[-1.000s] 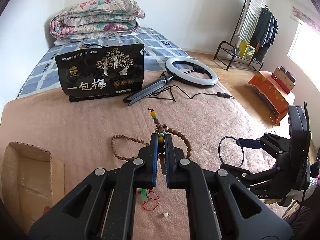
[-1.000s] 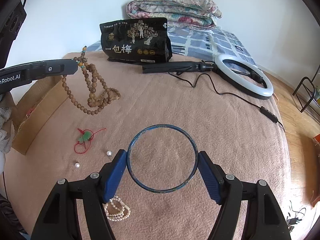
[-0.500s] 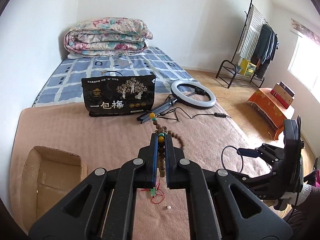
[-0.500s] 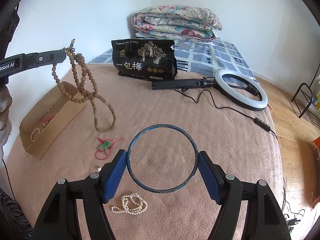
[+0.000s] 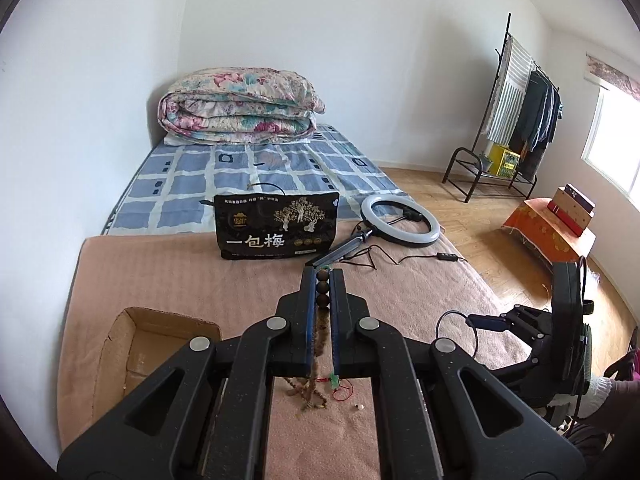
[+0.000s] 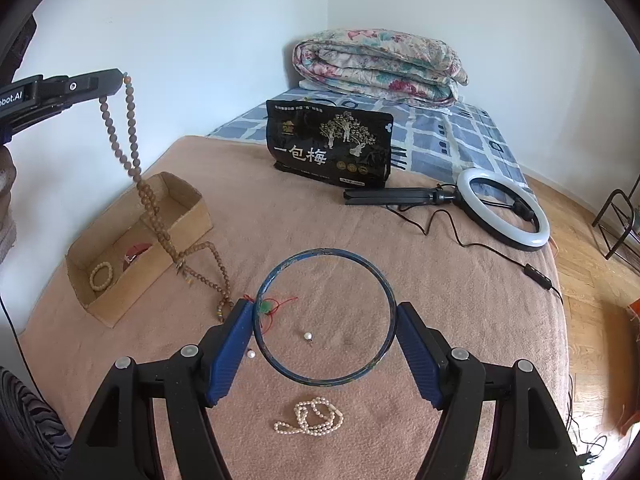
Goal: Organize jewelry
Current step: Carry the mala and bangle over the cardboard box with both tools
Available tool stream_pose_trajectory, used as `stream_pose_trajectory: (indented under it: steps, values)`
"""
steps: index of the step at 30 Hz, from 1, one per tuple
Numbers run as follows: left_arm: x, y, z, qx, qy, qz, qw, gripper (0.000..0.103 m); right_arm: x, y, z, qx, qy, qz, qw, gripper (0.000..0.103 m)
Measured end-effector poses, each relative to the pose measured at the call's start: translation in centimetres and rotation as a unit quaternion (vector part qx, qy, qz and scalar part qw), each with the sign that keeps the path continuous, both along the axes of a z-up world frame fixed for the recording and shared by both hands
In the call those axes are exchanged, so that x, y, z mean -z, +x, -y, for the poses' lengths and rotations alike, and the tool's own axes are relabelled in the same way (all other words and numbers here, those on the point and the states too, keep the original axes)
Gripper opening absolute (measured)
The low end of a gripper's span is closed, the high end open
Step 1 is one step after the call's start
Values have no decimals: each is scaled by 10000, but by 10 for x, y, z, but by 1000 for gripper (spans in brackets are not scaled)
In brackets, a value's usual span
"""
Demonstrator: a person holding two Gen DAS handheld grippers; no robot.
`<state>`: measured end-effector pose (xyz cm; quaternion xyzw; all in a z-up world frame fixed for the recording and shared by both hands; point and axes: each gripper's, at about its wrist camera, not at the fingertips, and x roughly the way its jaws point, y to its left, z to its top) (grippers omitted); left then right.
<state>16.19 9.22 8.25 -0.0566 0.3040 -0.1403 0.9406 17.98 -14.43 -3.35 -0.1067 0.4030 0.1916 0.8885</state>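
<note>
The left gripper point(image 5: 322, 284) was clamped on a wooden bead strand point(image 5: 322, 289) that hung below its fingers. A cardboard box point(image 5: 132, 344) lay to its lower left; a green-and-red charm point(image 5: 335, 381), possibly a pendant, lay beneath it.

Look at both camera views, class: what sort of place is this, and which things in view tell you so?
Most likely a bedroom in a home. A bed under a peach blanket fills both views, a folded floral quilt lies at its head, and a clothes rack hung with garments stands by the window.

Matt wooden beads point(image 6: 132, 152), corrugated cardboard box point(image 6: 188, 216)
</note>
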Motion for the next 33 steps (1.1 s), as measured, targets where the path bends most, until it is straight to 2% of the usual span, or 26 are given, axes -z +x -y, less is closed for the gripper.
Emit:
stream_pose_trajectory:
  steps: [15, 20, 25, 33]
  values:
    - [-93, -20, -52, -364, 169, 686, 9968, 4, -17, -12, -48, -374, 112, 77, 9992, 74]
    - [-115, -26, -73, -570, 253, 920, 9938, 4, -18, -10, -64, -502, 162, 62, 9986, 74]
    - [-119, -34, -91, -735, 349, 970, 9920, 4, -15, -5, -81, -642, 209, -4, 9977, 74]
    - [-96, -44, -112, -902, 409, 816, 9917, 4, -9, 5, -111, -813, 252, -96, 9963, 74]
